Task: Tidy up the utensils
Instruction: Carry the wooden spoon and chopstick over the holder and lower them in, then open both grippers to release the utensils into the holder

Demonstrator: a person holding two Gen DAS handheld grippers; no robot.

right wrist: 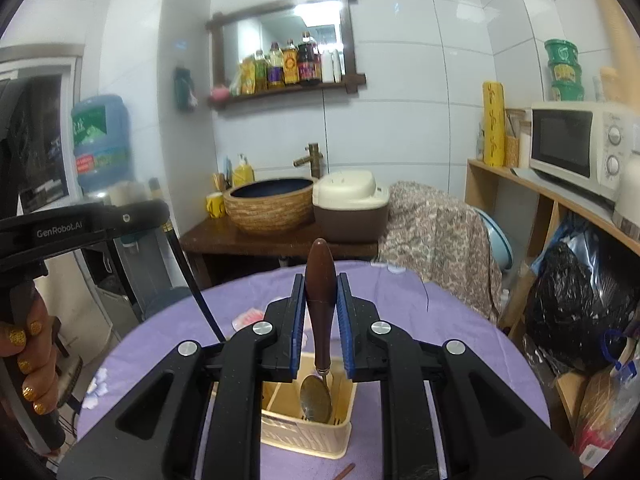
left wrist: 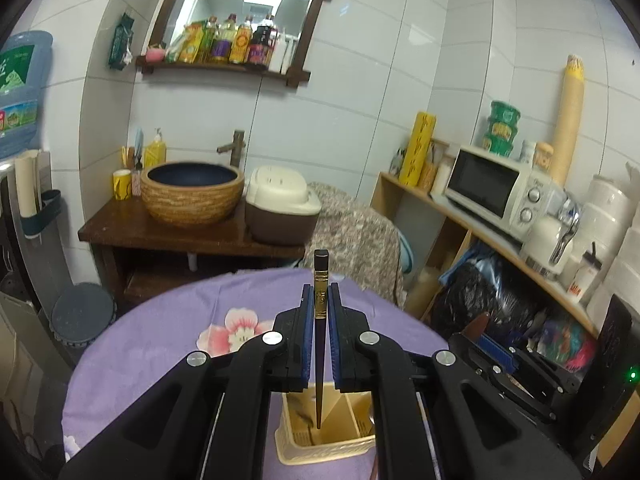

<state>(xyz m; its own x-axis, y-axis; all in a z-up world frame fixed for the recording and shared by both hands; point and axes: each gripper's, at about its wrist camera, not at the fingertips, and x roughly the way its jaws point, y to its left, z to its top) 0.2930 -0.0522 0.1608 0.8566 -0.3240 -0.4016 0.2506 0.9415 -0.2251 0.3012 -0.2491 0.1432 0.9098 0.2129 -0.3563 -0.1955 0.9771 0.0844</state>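
The left gripper clenches a dark gold-banded chopstick, the right gripper a brown-handled metal spoon; both hang over the cream slotted plastic caddy at 6 o'clock on the purple-clothed worktop.

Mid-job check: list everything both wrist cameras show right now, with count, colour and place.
chopstick: one, dark with gold band, clamped in left tool, tip over holder
spoon: one, brown handle, metal bowl, clamped in right tool, over holder
utensil holder: one, cream, divided, on table
tablecloth: one, purple floral, covers round table
basin: one, woven brown, dark inside, wooden counter
rice cooker: one, white and brown, beside basin
microwave: one, white, right shelf
water jug: one, blue, left
left tool: black, blue pads
right tool: same
hand: gold nails, left edge
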